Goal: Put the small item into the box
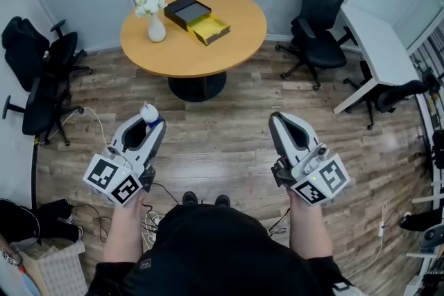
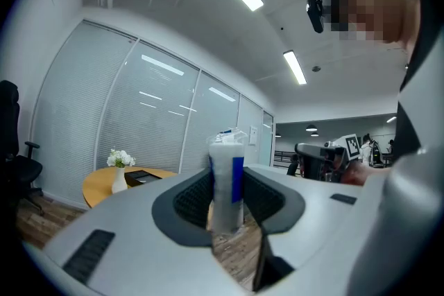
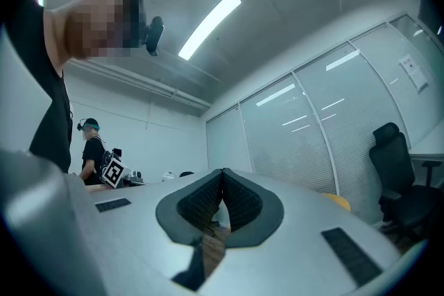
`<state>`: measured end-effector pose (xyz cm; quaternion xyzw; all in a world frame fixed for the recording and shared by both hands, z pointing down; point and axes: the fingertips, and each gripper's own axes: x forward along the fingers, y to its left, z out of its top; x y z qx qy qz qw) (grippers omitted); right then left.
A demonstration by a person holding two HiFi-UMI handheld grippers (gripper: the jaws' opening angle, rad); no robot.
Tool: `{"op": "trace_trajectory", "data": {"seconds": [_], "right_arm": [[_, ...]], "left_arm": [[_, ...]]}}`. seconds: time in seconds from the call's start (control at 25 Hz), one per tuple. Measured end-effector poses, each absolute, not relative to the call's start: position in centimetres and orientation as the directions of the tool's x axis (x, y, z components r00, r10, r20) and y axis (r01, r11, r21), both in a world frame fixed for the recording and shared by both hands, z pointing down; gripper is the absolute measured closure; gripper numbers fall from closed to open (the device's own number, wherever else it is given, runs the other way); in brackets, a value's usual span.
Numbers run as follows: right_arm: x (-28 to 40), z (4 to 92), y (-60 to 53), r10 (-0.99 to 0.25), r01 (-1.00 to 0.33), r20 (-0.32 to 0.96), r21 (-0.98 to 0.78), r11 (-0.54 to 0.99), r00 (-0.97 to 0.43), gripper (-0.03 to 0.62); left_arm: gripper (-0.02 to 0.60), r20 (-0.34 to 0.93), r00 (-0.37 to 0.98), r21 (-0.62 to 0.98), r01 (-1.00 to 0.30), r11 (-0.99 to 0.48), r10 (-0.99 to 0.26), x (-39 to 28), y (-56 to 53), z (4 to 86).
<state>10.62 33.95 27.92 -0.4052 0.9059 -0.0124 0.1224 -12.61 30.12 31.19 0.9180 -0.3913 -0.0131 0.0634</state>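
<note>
My left gripper [image 1: 151, 123] is shut on a small white packet with a blue stripe [image 1: 148, 114], which stands upright between the jaws in the left gripper view, small packet [image 2: 226, 180]. My right gripper [image 1: 276, 120] is shut with nothing between its jaws; its tip in the right gripper view, right gripper [image 3: 223, 180], shows the pads pressed together. The box [image 1: 196, 17], black with an open yellow tray, lies on the round wooden table [image 1: 229, 45] well ahead of both grippers. Both grippers hang over the wooden floor, far short of the table.
A white vase with flowers [image 1: 154, 19] stands on the table left of the box. Black office chairs stand at the left [image 1: 41, 73] and at the right [image 1: 319, 17]. A white desk [image 1: 374, 45] is at the far right. Cables and bags lie on the floor at the lower left.
</note>
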Motion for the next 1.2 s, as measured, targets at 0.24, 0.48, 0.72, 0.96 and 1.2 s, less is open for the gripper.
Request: {"op": "trace_trajectory", "data": {"seconds": [0.24, 0.48, 0.72, 0.96, 1.2], "right_arm": [[12.1, 28.5, 35.6, -0.710, -0.700, -0.225, -0.137, 0.701, -0.667, 0.559], [14.0, 29.2, 35.8, -0.724, -0.707, -0.231, -0.164, 0.688, -0.651, 0.559], [14.5, 29.7, 33.4, -0.734, -0.714, -0.215, -0.176, 0.678, -0.644, 0.559], [12.9, 30.0, 28.5, -0.737, -0.715, -0.187, -0.176, 0.676, -0.650, 0.559], [10.4, 31.2, 22.0, -0.739, -0.714, -0.136, -0.192, 0.673, -0.660, 0.558]], "left_arm": [[0.446, 0.013, 0.685, 0.128, -0.723, -0.678, -0.728, -10.7, 31.5, 31.2], [0.446, 0.017, 0.699, 0.126, -0.711, -0.692, -0.715, -9.0, 31.6, 31.5], [0.448, 0.015, 0.702, 0.138, -0.707, -0.694, -0.712, -8.5, 28.9, 31.9], [0.448, 0.020, 0.704, 0.158, -0.703, -0.693, -0.709, -9.7, 24.2, 32.9], [0.448, 0.042, 0.712, 0.178, -0.696, -0.696, -0.701, -11.3, 17.9, 34.3]]}}
